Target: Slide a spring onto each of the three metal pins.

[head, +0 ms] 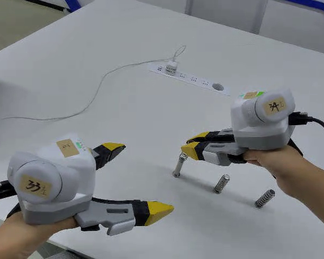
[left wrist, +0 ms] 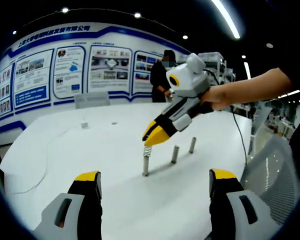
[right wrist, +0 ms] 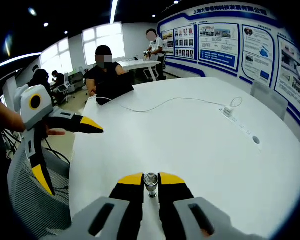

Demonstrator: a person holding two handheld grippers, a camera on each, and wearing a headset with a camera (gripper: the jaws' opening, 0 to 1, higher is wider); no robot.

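Jaws of the right gripper [head: 188,148], at centre right of the head view, are nearly together, clamped on one spring [right wrist: 150,181] that sits at the top of a bare metal pin [head: 179,166]. The left gripper [head: 147,175], at lower left, has its jaws wide apart, holding and touching nothing. Three pins stand on the white table [head: 124,108]: the bare one, and to its right a second pin [head: 221,183] and a third pin [head: 264,198], each with a spring coiled round it. One power strip [head: 190,78] lies toward the top.
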